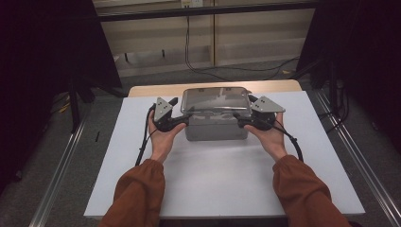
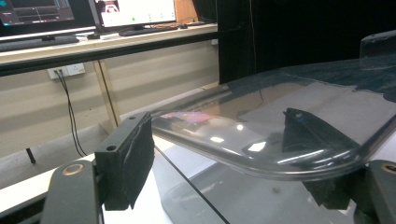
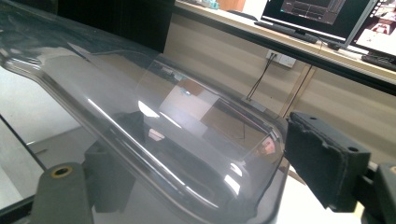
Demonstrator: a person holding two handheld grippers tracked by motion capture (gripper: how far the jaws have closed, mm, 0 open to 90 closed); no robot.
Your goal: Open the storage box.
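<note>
Both grippers, left [image 1: 182, 118] and right [image 1: 242, 119], straddle the clear lid [image 1: 215, 100] rim with jaws apart, not pinching; close evenly, lift level off the grey box [image 1: 215, 130].

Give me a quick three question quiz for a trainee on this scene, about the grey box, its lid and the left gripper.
1. True or false: the lid over the grey box is opaque black.
2. Where is the left gripper? A: at the lid's left edge. B: down on the floor. C: behind the box.
3. What surface does the box stand on?
Key: 1 false, the lid is clear. 2 A. 3 the white board.
</note>
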